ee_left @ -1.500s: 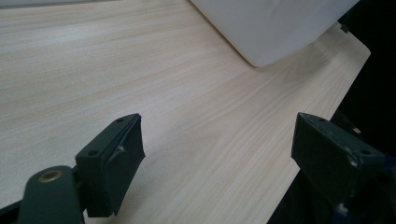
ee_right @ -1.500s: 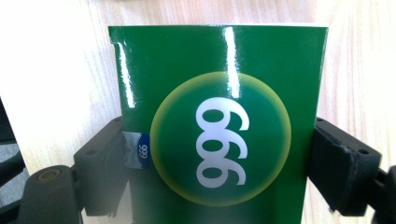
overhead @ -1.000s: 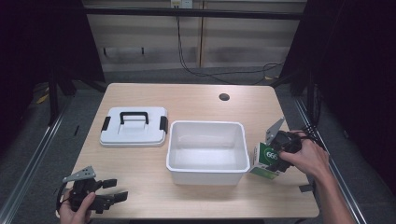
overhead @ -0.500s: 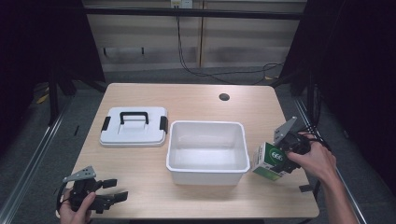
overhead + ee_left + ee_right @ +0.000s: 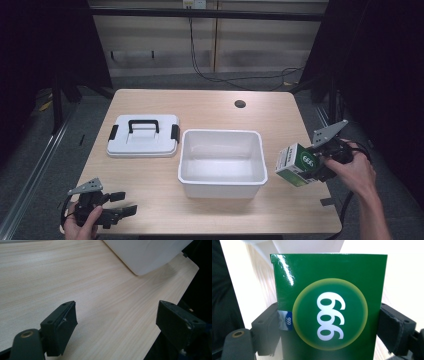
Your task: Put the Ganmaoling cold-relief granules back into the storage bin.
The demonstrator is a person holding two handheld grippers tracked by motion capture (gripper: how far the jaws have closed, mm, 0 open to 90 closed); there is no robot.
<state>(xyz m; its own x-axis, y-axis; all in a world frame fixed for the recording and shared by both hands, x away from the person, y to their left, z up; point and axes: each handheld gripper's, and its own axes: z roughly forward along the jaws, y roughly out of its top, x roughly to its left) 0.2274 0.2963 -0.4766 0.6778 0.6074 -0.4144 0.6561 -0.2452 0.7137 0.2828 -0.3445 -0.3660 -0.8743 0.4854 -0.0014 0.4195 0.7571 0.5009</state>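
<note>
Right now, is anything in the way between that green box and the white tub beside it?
Nothing visible. The right claw holds the green box off the table, just right of the white tub. The tub is open on top and looks empty; its lid lies to its left, out of the path.

You had a white lid point(image 5: 144, 136) with black handle and clips lying flat on the wooden table point(image 5: 210, 107), just beside the white tub point(image 5: 221, 162), a round hole point(image 5: 240, 104) near the far edge, dark cables point(image 5: 235, 80) on the floor behind.
</note>
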